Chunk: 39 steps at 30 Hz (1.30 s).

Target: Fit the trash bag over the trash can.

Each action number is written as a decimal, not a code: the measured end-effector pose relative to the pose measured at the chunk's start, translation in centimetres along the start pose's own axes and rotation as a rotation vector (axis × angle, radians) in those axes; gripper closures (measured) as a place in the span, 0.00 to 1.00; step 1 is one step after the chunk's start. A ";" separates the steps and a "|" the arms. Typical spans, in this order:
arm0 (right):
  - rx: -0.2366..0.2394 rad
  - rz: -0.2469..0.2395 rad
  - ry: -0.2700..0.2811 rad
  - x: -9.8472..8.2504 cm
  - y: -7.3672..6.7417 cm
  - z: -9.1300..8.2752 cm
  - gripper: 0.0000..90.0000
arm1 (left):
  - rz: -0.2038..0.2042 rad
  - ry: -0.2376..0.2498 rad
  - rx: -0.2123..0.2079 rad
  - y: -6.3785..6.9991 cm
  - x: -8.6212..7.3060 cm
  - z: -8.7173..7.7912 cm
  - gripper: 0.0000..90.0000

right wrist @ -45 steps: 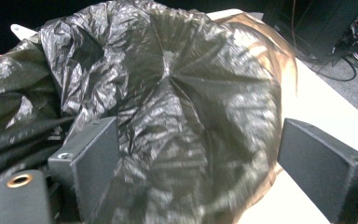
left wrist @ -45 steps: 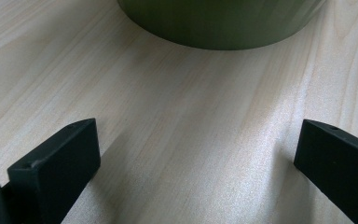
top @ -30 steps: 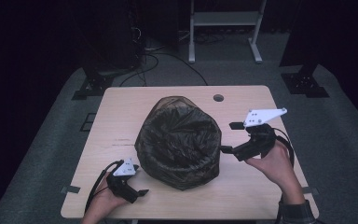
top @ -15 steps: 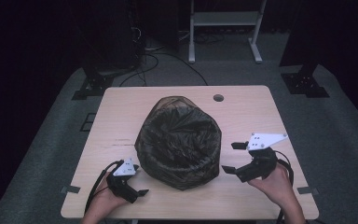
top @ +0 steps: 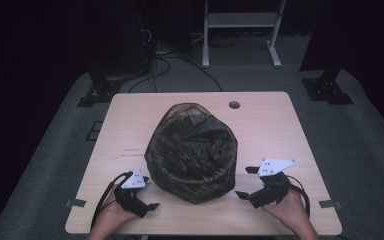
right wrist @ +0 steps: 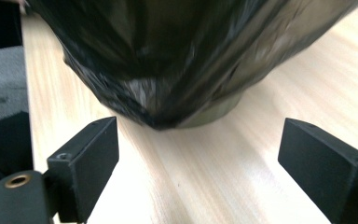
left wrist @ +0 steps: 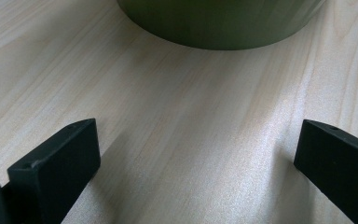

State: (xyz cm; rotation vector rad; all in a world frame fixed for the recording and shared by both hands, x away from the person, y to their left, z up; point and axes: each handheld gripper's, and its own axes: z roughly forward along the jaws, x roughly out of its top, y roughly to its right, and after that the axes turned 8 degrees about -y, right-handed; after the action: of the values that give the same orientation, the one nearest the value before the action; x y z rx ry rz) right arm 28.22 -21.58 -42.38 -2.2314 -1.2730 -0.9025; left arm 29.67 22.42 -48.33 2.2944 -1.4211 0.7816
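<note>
Bin (left wrist: 223,23), olive, stands mid-table with a dark liner bag (top: 192,150) draped over it; lining appears done. Left gripper (top: 147,200) and right gripper (top: 244,182) flank it on the table (top: 280,125), jaws spread, grasping nothing.

A light wooden table (top: 280,130) with a round cable hole (top: 234,105) at 12 o'clock is shown. A green bin lined with a dark plastic bag (top: 192,150) is stood at its centre.
</note>
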 end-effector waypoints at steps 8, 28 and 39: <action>-0.016 0.000 -0.044 -1.3 -0.5 2.1 0.11 | 0.002 0.000 -0.002 0.0 0.0 0.0 0.00; -0.069 0.003 -0.104 -3.3 -0.7 5.1 0.11 | 0.007 0.000 -0.005 0.0 0.0 0.0 0.00; -0.052 0.014 -0.111 -3.4 -0.5 5.5 0.11 | 0.008 0.000 -0.005 0.0 0.0 0.0 0.00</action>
State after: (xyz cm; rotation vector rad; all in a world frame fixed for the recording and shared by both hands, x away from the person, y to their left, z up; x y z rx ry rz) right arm 28.31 -19.88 -48.64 -2.3580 -1.2942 -0.8255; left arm 29.64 22.40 -48.34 2.2864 -1.4313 0.7795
